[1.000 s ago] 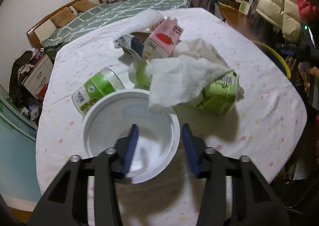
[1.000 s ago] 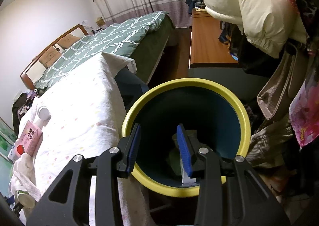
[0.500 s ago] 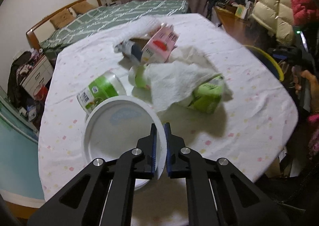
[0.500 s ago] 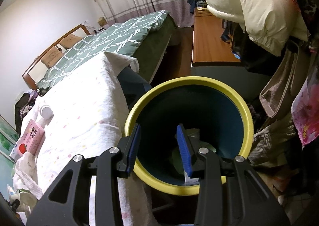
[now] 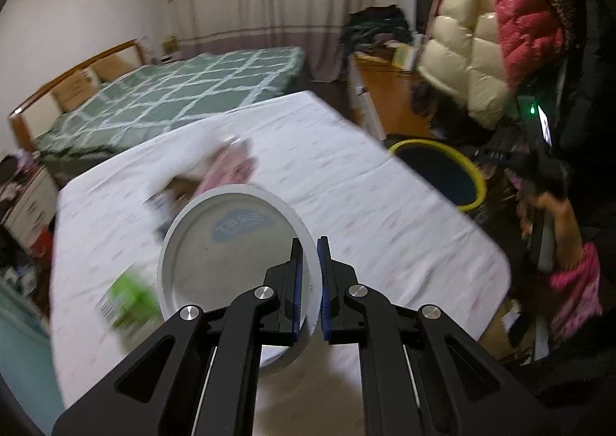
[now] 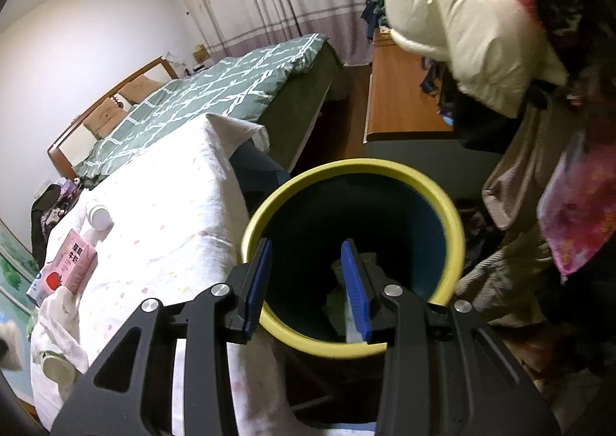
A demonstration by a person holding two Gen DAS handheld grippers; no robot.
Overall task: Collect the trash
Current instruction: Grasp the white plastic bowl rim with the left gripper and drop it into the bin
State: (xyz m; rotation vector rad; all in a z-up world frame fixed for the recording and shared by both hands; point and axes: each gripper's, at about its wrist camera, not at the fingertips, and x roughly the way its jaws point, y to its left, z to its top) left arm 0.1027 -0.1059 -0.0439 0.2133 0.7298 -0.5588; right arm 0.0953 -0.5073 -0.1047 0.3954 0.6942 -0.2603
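Note:
My left gripper is shut on the rim of a white plastic bowl and holds it lifted above the table, its inside facing me. A pink milk carton, a green cup and other blurred trash lie on the white tablecloth beneath. The yellow-rimmed dark bin stands past the table's right edge. My right gripper is open and empty over that bin, which holds some trash. The pink carton and a white towel show at left.
A green-quilted bed lies behind the table. A wooden desk and hanging puffer jackets crowd the right side. A person's hand holds the right gripper beside the bin. A white bottle lies on the cloth.
My left gripper closed on the bowl's rim, then lifted the bowl off the table and swung up and right. My right gripper stayed open over the bin, shifting slightly.

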